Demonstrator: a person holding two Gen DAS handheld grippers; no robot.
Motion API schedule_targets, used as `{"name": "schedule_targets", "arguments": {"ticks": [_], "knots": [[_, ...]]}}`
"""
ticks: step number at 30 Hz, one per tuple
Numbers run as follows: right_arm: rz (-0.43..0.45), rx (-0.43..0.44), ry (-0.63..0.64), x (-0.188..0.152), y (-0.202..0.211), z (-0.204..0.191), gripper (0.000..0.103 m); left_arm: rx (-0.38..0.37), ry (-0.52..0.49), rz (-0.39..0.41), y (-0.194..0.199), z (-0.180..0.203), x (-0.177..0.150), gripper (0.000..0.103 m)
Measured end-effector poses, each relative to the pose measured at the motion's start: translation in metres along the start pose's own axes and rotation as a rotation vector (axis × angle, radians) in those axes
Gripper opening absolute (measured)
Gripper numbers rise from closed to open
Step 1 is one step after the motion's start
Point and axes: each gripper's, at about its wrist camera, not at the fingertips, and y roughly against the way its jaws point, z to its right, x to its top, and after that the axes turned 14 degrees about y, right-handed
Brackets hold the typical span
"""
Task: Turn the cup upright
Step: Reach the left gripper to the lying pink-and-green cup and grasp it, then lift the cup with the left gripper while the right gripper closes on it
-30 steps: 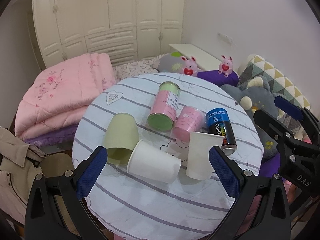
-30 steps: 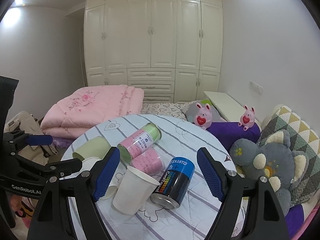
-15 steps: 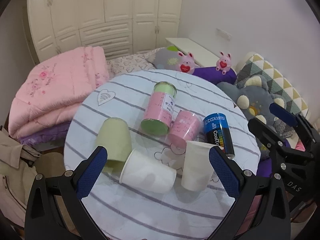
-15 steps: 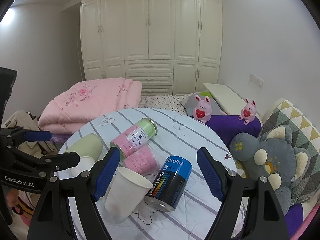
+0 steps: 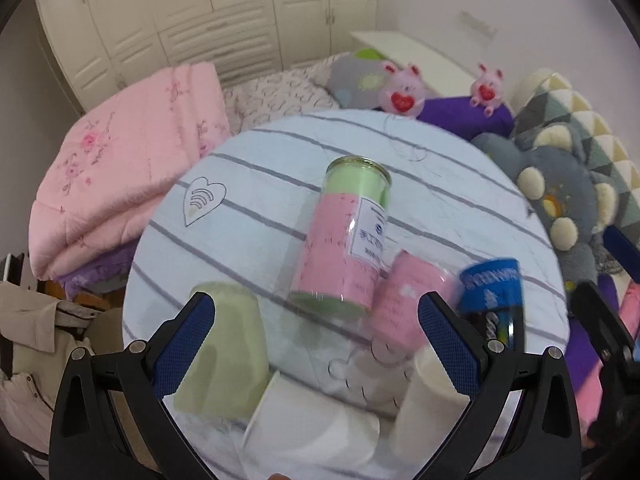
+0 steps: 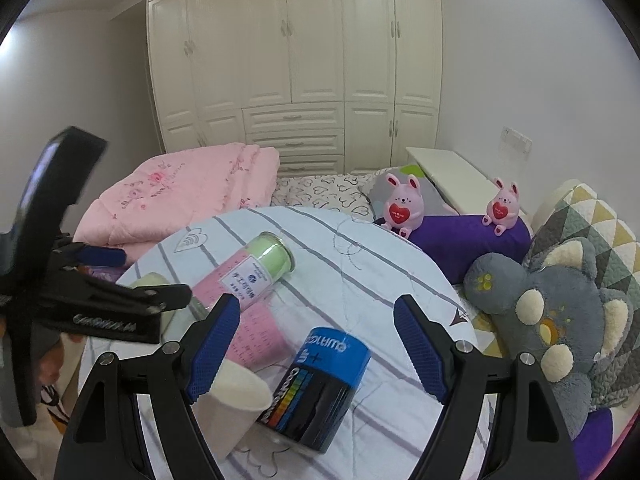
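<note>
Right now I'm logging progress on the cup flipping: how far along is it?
Barely begun. Done: nothing; the white paper cup and green cup lie on their sides on the striped table. In hand: nothing; the left gripper is open, low over those two, and the right gripper is open. Left: grip a cup and stand it upright.

We see the lying white cup point(image 5: 316, 432) cut off by the frame's bottom edge. The blue can point(image 5: 494, 300) is motion-blurred, and the left tool point(image 6: 116, 312) hides most of the green cup point(image 6: 154, 282).
</note>
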Motion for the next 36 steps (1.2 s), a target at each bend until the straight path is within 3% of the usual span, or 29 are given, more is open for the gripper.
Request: {"name": "schedule_targets", "arguments": {"ticks": [11, 17, 22, 24, 31, 36], "knots": [[-0.072, 0.082, -0.058, 0.014, -0.053, 0.044, 0.081, 0.122, 0.025, -0.125, -0.071, 0.010, 0.040, 0.103], [-0.143, 0.166, -0.138, 0.011, -0.081, 0.055, 0.081, 0.100, 0.032, -0.187, -0.095, 0.016, 0.046, 0.103], [-0.173, 0.210, -0.157, 0.009, -0.090, 0.052, 0.081, 0.065, 0.062, -0.237, -0.111, 0.016, 0.048, 0.091], [-0.179, 0.217, -0.158, 0.009, -0.091, 0.052, 0.081, 0.042, 0.103, -0.268, -0.119, 0.014, 0.047, 0.072], [-0.180, 0.201, -0.166, 0.016, -0.094, 0.056, 0.081, 0.060, 0.261, -0.193, -0.115, 0.001, 0.057, 0.072], [-0.191, 0.186, -0.148, 0.020, -0.102, 0.055, 0.081, 0.106, 0.264, -0.213, -0.118, -0.004, 0.058, 0.073]]}}
